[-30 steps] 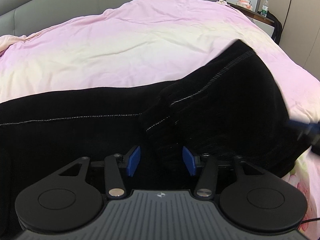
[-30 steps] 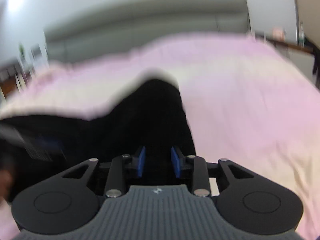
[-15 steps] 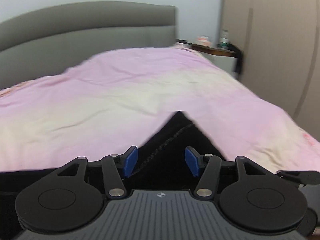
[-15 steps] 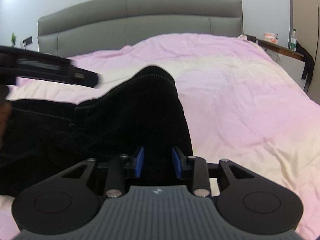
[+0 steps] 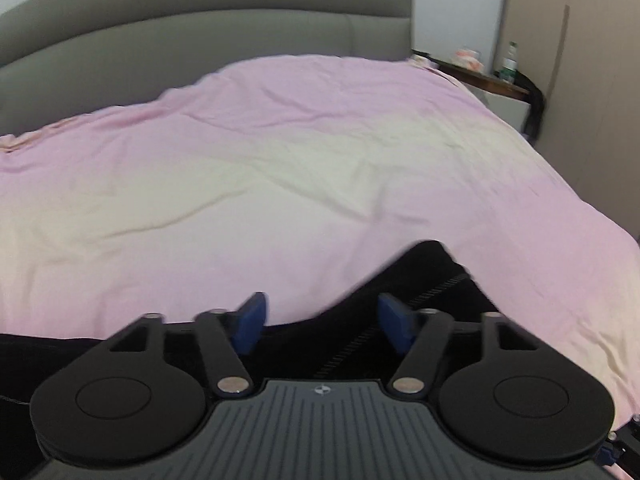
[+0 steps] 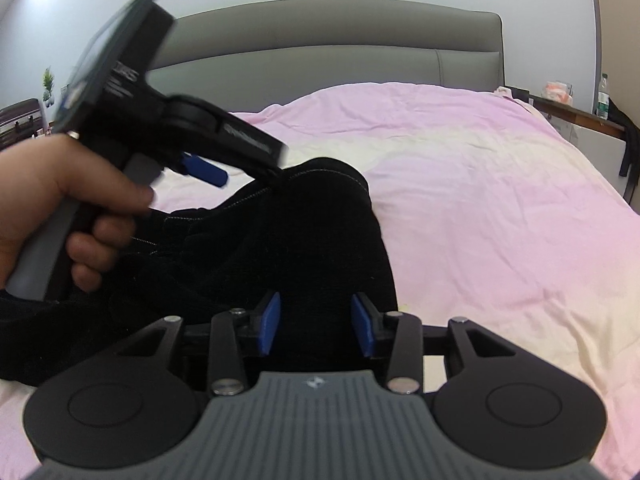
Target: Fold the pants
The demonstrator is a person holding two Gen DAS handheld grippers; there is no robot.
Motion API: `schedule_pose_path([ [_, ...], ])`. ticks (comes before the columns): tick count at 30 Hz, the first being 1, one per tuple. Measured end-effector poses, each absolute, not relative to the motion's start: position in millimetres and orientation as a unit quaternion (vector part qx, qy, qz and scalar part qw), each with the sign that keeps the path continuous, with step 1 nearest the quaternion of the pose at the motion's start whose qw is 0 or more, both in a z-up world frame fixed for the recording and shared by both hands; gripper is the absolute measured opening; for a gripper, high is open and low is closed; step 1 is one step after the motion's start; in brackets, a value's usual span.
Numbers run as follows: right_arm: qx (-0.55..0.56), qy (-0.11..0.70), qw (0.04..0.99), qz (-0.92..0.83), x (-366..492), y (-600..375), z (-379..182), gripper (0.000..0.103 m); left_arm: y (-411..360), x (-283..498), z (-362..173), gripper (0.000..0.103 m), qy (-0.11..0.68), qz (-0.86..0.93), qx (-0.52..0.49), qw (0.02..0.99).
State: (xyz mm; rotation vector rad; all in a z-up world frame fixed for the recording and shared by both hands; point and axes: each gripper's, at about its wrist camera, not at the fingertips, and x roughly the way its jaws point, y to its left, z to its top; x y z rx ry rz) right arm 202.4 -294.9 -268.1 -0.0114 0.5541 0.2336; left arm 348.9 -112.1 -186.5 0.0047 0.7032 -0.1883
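Nearest to us in the left wrist view, our left gripper (image 5: 322, 322) has its jaws spread wide, and its blue pads (image 5: 251, 322) close on nothing; the black pants (image 5: 424, 280) lie under and just beyond the gap, a stitched seam running from between the jaws toward the right pad, with a raised peak of cloth ahead and to the right of it. In the right wrist view, our right gripper (image 6: 316, 324) holds its jaws partly open, and black cloth fills the space between the blue pads (image 6: 270, 322); we cannot tell whether the pads actually pinch it. From these jaws the pants (image 6: 280, 240) rise ahead into a rounded hump and spread off to the left. Ahead and left of the right jaws, our left hand (image 6: 60, 200) grips the handle of the left gripper (image 6: 200, 168), which is blurred and tilted, its front end touching or just above the top of the hump. Beyond both pairs of jaws stretches the pink duvet (image 5: 280, 140), creased and paler in the middle, then the grey headboard (image 5: 200, 40), and far off to the right a bedside table (image 5: 480, 76) with a bottle (image 5: 510, 62) on it
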Motion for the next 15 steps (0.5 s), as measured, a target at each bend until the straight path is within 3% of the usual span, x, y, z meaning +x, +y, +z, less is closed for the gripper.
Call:
schedule_pose_path([
  [3,-0.005,0.267,0.956,0.118,201,-296,-267,0.037,-50,335,-172,0.056,0.347,-0.048,-0.064,0.934],
  [5,-0.010,0.253,0.960,0.117,199,-295,-264,0.037,-4,314,-164,0.064,0.337,-0.036,-0.102,0.935],
  [9,-0.030,0.212,0.969,0.126,190,-287,-257,0.037,79,257,-151,0.076,0.323,0.038,-0.112,0.939],
  [15,-0.070,0.175,0.969,0.163,177,-268,-249,0.038,189,165,-157,0.084,0.323,0.127,-0.172,0.922],
])
